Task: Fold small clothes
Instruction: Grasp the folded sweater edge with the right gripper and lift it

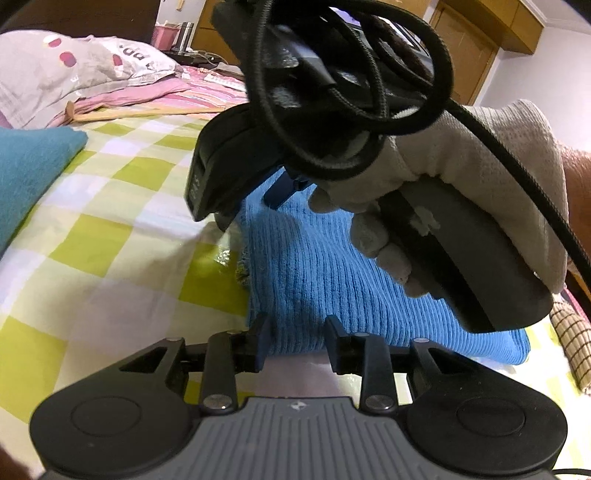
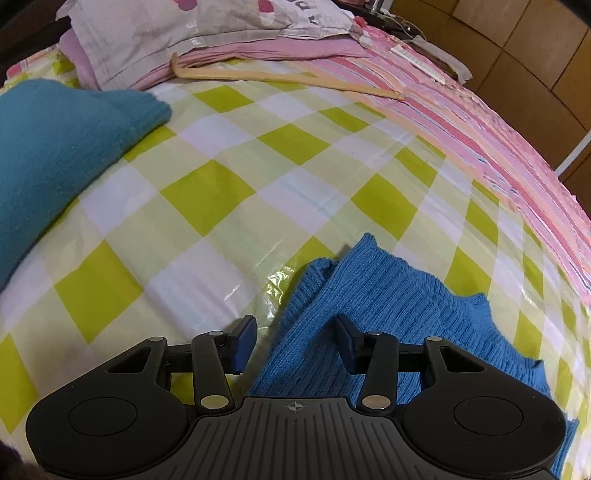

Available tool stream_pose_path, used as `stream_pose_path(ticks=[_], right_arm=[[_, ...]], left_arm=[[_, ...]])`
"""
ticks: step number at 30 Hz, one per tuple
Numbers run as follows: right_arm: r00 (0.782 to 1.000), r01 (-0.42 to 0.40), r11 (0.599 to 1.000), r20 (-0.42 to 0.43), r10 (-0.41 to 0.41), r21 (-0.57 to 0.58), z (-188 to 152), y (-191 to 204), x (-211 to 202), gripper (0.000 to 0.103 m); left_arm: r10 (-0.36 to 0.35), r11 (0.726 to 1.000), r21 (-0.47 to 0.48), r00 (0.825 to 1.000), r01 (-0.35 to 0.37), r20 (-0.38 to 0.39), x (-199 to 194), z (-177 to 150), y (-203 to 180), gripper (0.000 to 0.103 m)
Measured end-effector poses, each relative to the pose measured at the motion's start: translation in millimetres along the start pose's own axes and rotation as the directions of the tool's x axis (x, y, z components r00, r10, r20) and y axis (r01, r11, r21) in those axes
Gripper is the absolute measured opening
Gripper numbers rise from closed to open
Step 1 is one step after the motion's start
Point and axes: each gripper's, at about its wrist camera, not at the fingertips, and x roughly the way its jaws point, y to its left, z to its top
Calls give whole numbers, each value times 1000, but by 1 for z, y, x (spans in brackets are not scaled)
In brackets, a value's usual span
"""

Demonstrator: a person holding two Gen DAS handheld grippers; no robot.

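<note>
A bright blue ribbed knit garment (image 1: 306, 269) lies on the green-and-white checked sheet (image 1: 122, 236). My left gripper (image 1: 295, 341) is open at the garment's near edge, one finger on each side of its corner. The right gripper's body (image 1: 476, 236), held in a grey-gloved hand, hovers over the garment in the left wrist view. In the right wrist view the same garment (image 2: 388, 295) lies folded. My right gripper (image 2: 293, 343) is open over its left edge and holds nothing.
A folded teal cloth (image 2: 55, 158) lies at the left; it also shows in the left wrist view (image 1: 26, 173). A grey pillow (image 2: 207, 26), pink bedding (image 2: 480, 122) and a wooden hanger (image 2: 280, 79) lie at the far side. Black cables (image 1: 332, 74) hang from the right gripper.
</note>
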Motion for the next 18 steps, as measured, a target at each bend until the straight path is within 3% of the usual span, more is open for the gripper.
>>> stream_pose_path(ticks=[2,7,11,18], right_arm=[[1000,9,1000,1,-9,-5,-2,-4,-1,26],[1000,-14,1000,3,14,26,-6,-18,-8,13],[999,-43,998,10,42,54,-8,-26,-15,11],[998,-55,997,21,54,47,-11,-31,-24,11]], left_arm=[[3,1000,6,1000,-3,2,0,1,0,38],[10,1000,25,1000,-10,15,0,1,-4,45],[24,997,68,999,-26,20,4,-1,-11,52],[51,998,42,999,-52,15,13,-3,-15,52]])
